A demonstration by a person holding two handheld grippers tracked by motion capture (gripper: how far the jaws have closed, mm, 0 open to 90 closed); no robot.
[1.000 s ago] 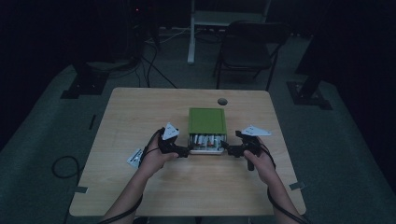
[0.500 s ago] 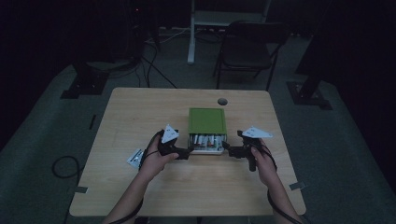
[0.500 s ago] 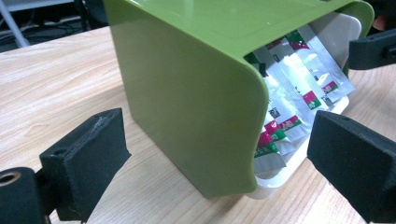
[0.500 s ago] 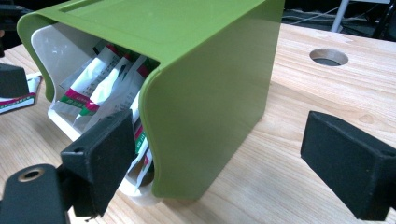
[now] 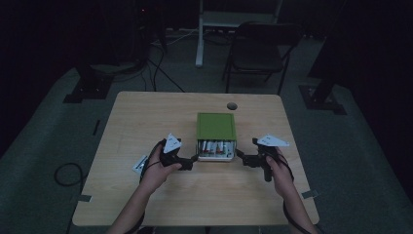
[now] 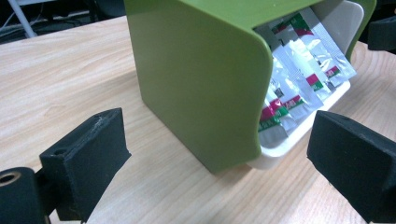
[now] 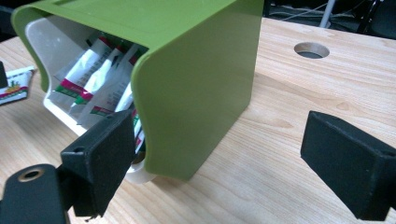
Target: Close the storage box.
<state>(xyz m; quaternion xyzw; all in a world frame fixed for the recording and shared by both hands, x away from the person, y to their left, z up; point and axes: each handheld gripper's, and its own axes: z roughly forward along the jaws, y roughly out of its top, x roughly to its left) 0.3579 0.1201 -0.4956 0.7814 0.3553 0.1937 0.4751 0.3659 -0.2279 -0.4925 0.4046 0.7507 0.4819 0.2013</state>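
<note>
A green box point(image 5: 215, 126) stands at the table's middle, its open front toward the person. Inside is a white tray point(image 6: 299, 135) holding several white sachets point(image 6: 299, 70) with red and green bands. My left gripper point(image 5: 191, 164) rests open at the box's front left corner. In the left gripper view, its jaws point(image 6: 222, 137) straddle that corner without touching it. My right gripper point(image 5: 242, 159) is open at the front right corner. In the right gripper view point(image 7: 224, 140), its left pad point(image 7: 105, 154) is close to the tray's edge.
A loose sachet point(image 5: 140, 164) lies on the wooden table point(image 5: 146, 122) left of the left hand, also seen as a sachet point(image 7: 14, 86) beyond the box. A cable hole point(image 5: 232, 106) sits behind the box. A chair point(image 5: 258, 48) stands beyond the table's far edge.
My right gripper has shifted slightly nearer and inward toward the box's front right corner. The left gripper has barely moved. The box stays put.
</note>
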